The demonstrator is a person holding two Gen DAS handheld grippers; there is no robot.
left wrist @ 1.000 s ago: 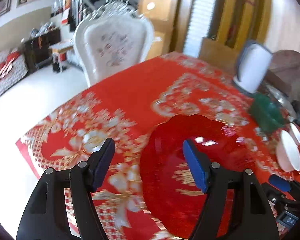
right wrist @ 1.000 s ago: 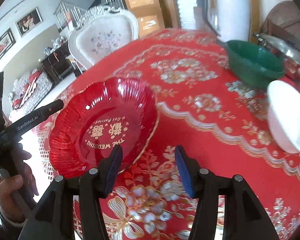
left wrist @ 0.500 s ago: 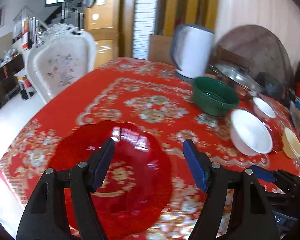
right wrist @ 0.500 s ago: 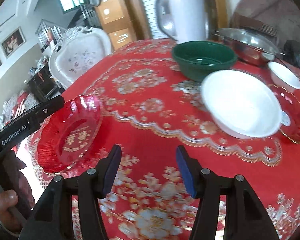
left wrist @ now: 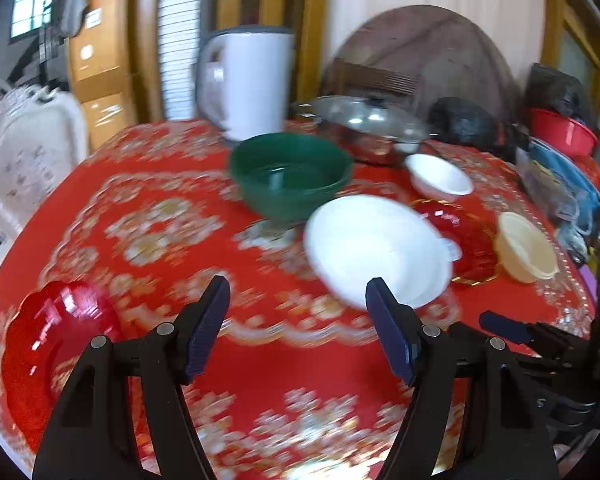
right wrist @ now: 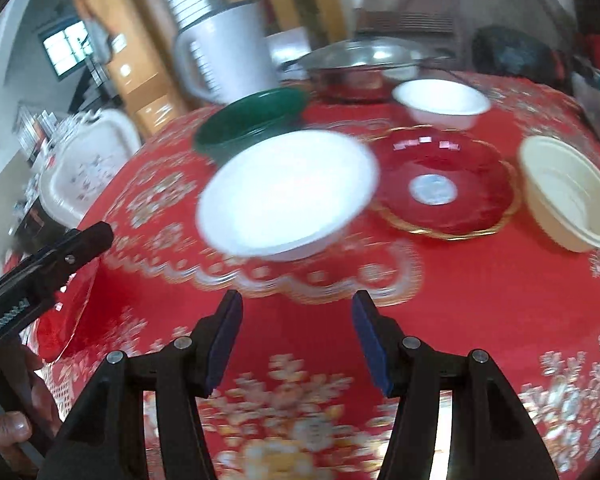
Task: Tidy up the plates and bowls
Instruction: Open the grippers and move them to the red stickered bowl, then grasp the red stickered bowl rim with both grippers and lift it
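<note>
My left gripper [left wrist: 296, 300] is open and empty above the red tablecloth. A red scalloped plate [left wrist: 52, 344] lies to its left, near the table edge. Ahead stand a green bowl [left wrist: 292, 172], a large white bowl [left wrist: 372, 248], a small white bowl [left wrist: 440, 176], a gold-rimmed red plate [left wrist: 468, 240] and a cream bowl [left wrist: 526, 246]. My right gripper [right wrist: 296, 308] is also open and empty, just short of the large white bowl [right wrist: 288, 192]. The gold-rimmed red plate [right wrist: 444, 188] and cream bowl [right wrist: 568, 196] lie to its right.
A white kettle [left wrist: 248, 84] and a lidded steel pot [left wrist: 364, 124] stand at the back of the table. Dark bags and clutter [left wrist: 560, 168] crowd the right edge. A white chair [left wrist: 24, 160] stands at the left. A hand [right wrist: 8, 420] grips the left tool.
Both grippers have swung right, away from the red scalloped plate and toward the group of bowls. The plate stays on the table, now at the far left. Both grippers stay open.
</note>
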